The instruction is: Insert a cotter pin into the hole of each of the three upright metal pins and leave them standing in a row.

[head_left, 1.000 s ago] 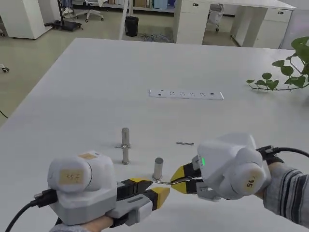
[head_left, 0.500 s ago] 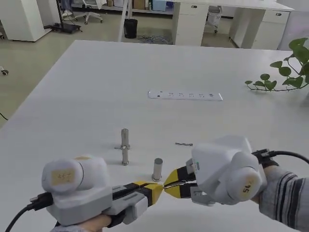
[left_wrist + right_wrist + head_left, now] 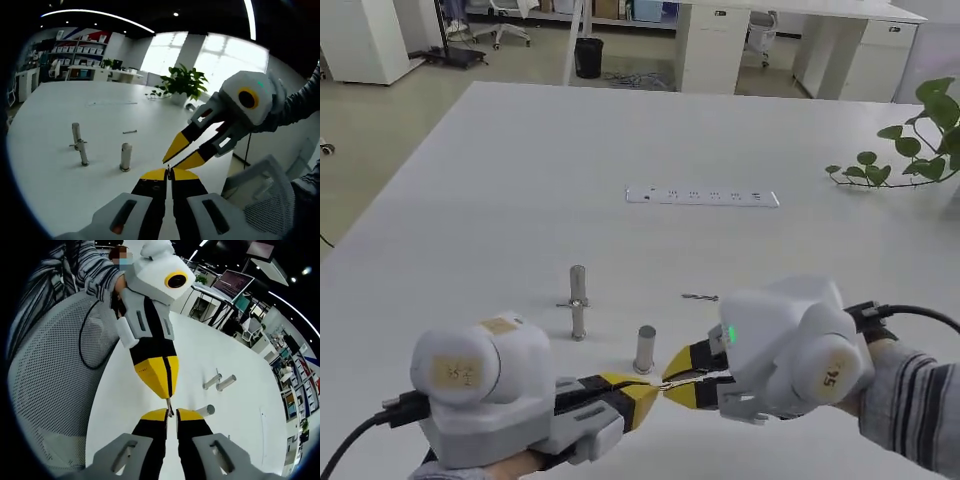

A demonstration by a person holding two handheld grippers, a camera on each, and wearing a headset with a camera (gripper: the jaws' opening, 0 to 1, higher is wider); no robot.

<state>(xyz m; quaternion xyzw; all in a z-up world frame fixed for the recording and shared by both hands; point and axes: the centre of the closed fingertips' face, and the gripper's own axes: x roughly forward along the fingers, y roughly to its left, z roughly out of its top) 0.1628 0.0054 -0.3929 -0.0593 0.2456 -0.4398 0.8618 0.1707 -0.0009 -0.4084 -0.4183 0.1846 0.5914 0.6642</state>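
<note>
Since one second ago the left gripper (image 3: 642,393) has brought its tips against the tips of the right gripper (image 3: 672,385), so both now meet on the held cotter pin (image 3: 170,407). The left jaws are pressed together on one end of it. The right jaws show a narrow gap around the other end, and I cannot tell if they clamp it or only touch it.

The held cotter pin lies along the line from one pair of jaws to the other, about level. The bare pin (image 3: 646,349) stands upright just beyond the meeting point, toward the far side of the table (image 3: 520,180). Its long axis therefore crosses that of the cotter pin, which I judge suits a hole drilled sideways. The hole itself is too small to see. Both grippers are about equally near to the bare pin.

Left of the bare pin stands the middle pin (image 3: 578,322) with a cotter through its top, and behind that the far pin (image 3: 578,281). Right of the bare pin and further back lies a loose cotter pin (image 3: 702,297). Well beyond it is a power strip (image 3: 702,197).

The right gripper's sticker (image 3: 832,378) reads perhaps "56". The left gripper's sticker (image 3: 460,372) is too blurred to read.
</note>
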